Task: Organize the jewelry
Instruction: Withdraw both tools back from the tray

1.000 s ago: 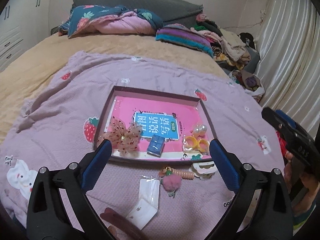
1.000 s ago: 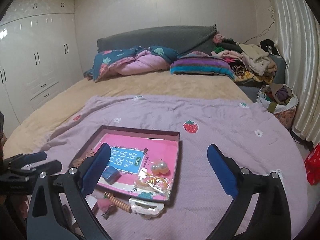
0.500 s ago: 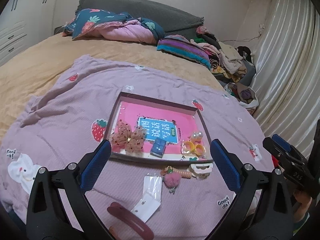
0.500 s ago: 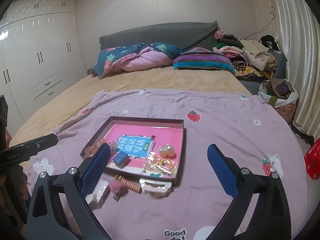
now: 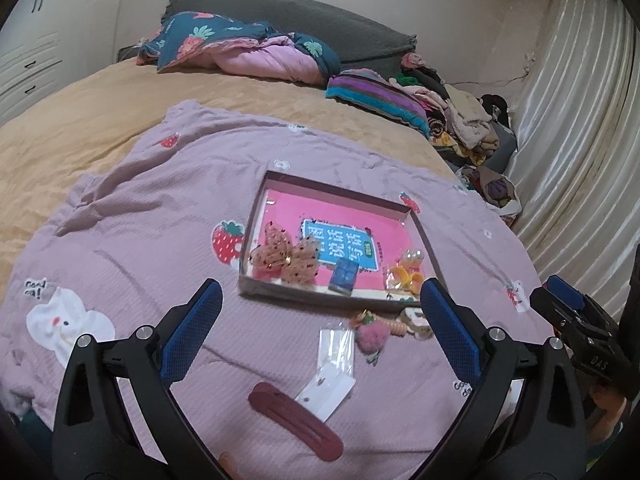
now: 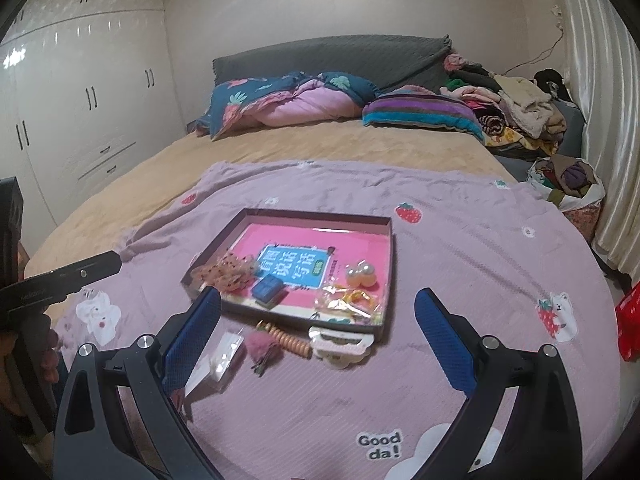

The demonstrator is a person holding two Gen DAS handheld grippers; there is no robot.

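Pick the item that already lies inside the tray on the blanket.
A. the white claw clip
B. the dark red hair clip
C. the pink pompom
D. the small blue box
D: the small blue box sits inside the tray by the netted bow, while the dark red hair clip, pink pompom and white claw clip lie out on the blanket.

Ribbed matt cloth blanket (image 5: 168,216), glossy pink-lined cardboard tray (image 5: 336,196), fluffy pompom (image 5: 373,336).
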